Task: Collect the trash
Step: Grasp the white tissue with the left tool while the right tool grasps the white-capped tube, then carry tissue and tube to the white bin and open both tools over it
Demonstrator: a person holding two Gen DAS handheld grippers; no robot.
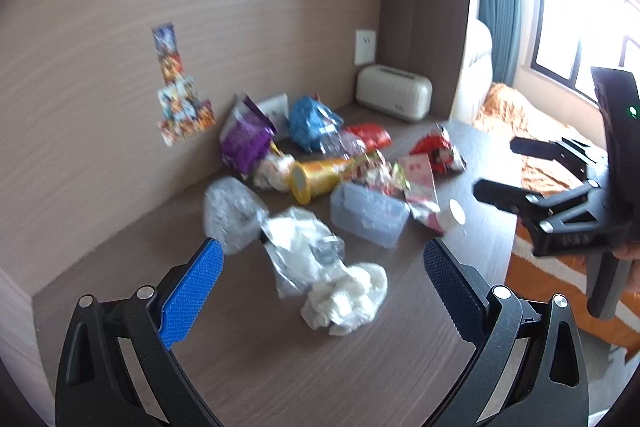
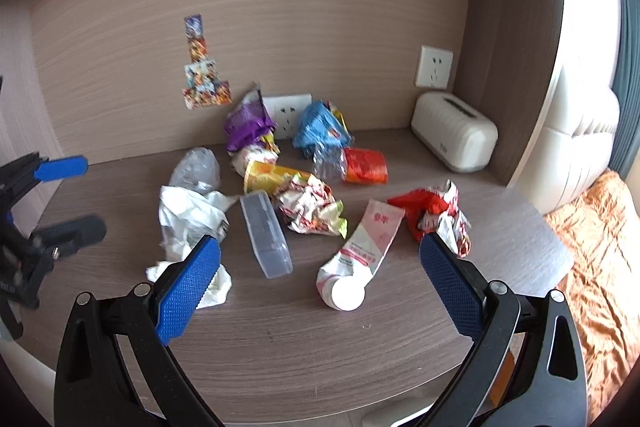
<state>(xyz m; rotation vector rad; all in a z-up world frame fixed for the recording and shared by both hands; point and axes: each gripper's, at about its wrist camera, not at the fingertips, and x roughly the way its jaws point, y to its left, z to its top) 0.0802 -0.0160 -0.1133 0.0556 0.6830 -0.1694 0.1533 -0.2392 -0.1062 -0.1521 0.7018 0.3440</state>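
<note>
Trash lies scattered on a brown desk [image 2: 304, 347]. My left gripper [image 1: 324, 259] is open, hovering above a crumpled white tissue and plastic bag [image 1: 340, 291]. My right gripper [image 2: 320, 259] is open above a squashed white-and-pink carton [image 2: 368, 247] with a round white cap. Beside it lie a clear plastic box [image 2: 266, 235], a crumpled printed wrapper [image 2: 312, 207], a red wrapper [image 2: 432, 207], an orange cup [image 2: 268, 175], purple [image 2: 248, 127] and blue [image 2: 320, 127] bags, and a clear bag [image 2: 196, 167]. The left gripper also shows in the right wrist view [image 2: 68, 195].
A cream tissue box [image 2: 456, 135] stands at the back right corner. Wall sockets [image 2: 434, 67] and stickers [image 2: 200, 75] are on the back panel. A bed with an orange cover [image 2: 600, 247] lies past the desk's right edge. The right gripper shows in the left wrist view [image 1: 500, 167].
</note>
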